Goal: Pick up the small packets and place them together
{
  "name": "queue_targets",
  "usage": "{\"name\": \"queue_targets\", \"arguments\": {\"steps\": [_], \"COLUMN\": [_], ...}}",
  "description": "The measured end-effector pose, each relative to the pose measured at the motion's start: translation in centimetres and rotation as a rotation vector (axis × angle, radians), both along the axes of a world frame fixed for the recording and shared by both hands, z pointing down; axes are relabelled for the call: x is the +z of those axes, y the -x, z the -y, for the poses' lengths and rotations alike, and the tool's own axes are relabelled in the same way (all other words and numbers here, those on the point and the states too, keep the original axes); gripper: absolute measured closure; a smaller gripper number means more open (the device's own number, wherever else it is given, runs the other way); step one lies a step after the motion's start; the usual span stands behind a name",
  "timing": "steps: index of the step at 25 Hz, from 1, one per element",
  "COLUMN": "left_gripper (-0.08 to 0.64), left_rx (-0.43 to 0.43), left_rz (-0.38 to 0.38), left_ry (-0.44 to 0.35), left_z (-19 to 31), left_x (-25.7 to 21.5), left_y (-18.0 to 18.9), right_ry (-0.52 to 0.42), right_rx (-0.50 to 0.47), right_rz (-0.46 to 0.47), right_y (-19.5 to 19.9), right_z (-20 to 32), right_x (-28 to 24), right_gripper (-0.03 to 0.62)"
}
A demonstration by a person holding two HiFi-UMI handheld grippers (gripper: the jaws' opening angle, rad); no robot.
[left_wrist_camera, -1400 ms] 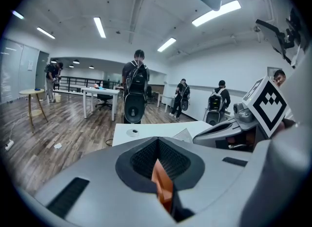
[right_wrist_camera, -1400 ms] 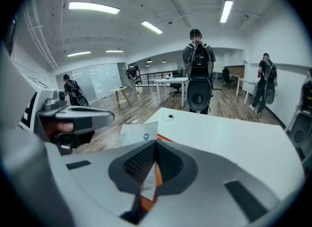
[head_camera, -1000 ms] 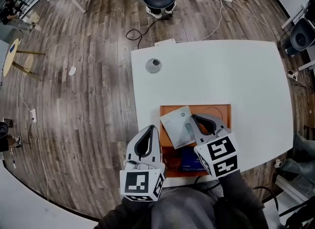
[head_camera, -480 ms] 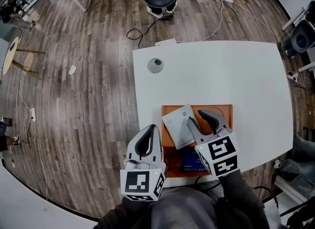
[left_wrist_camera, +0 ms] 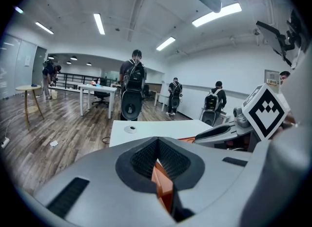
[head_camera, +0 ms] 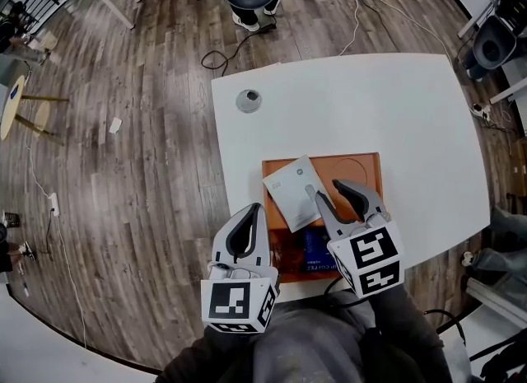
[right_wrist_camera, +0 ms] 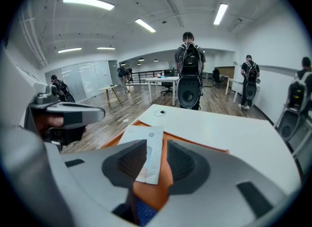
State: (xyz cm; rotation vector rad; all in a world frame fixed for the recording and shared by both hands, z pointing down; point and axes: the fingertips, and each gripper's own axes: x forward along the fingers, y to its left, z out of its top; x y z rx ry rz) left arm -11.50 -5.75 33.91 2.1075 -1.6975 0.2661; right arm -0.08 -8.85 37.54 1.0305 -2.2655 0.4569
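White packet (head_camera: 292, 192) on orange tray (head_camera: 366, 167), long axis upper-left to lower-right. Right claw (head_camera: 324, 189) just opened, astride its lower end, not pressing. Left claw (head_camera: 252, 211) closed, empty.

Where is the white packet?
White packet: head view center, on the orange tray, beyond the blue packet, its edge between the just-opened jaws of the right gripper.

A white table (head_camera: 395, 118) on wood flooring (head_camera: 123, 167) bears a small round disc (head_camera: 248, 100), perhaps a cable port; a black cable (head_camera: 216, 58) lies beyond.
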Motion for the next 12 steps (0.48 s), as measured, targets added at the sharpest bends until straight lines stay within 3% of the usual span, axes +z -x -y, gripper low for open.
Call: {"name": "queue_targets", "arguments": {"steps": [12], "left_gripper": [0.565], "left_rx": [0.124], "left_rz": [0.002], "left_ry": [-0.012], "left_z": [-4.7], "left_x": [0.1], "left_y": [-3.0], "right_ry": [-0.001], "right_rx": [0.095], "right_rz": [0.019], "right_y": [-2.2], "right_z": [-7.0], "right_x": [0.6], "right_gripper": [0.472]}}
